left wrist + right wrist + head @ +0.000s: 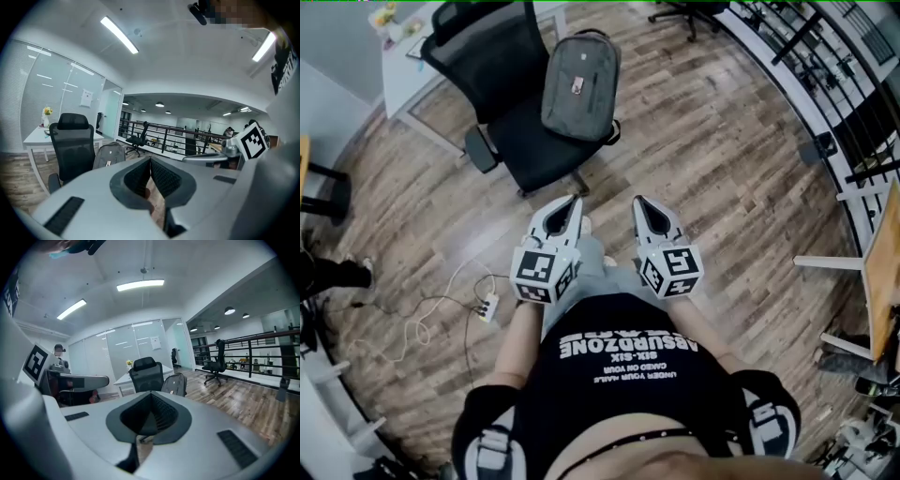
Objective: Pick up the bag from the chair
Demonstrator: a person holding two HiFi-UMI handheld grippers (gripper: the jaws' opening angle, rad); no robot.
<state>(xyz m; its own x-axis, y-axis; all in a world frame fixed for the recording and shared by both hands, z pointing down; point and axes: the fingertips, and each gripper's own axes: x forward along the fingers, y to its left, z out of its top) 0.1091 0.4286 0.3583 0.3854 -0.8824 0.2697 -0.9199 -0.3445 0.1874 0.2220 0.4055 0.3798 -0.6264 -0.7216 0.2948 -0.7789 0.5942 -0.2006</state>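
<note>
The bag (581, 84) is sitting on the chair (530, 150), which is standing at the near edge of the desk (397, 66). The left gripper (571, 203) and right gripper (642, 205) are hanging side by side before the chair, apart from it.

Open floor (703, 169) ahead to chair (534, 155); bag (579, 84) front unblocked; backrest (478, 47) behind, armrest (480, 148) left.

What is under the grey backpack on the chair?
The grey backpack rests on the seat of the black office chair. The patch of seat directly beneath it is covered.
</note>
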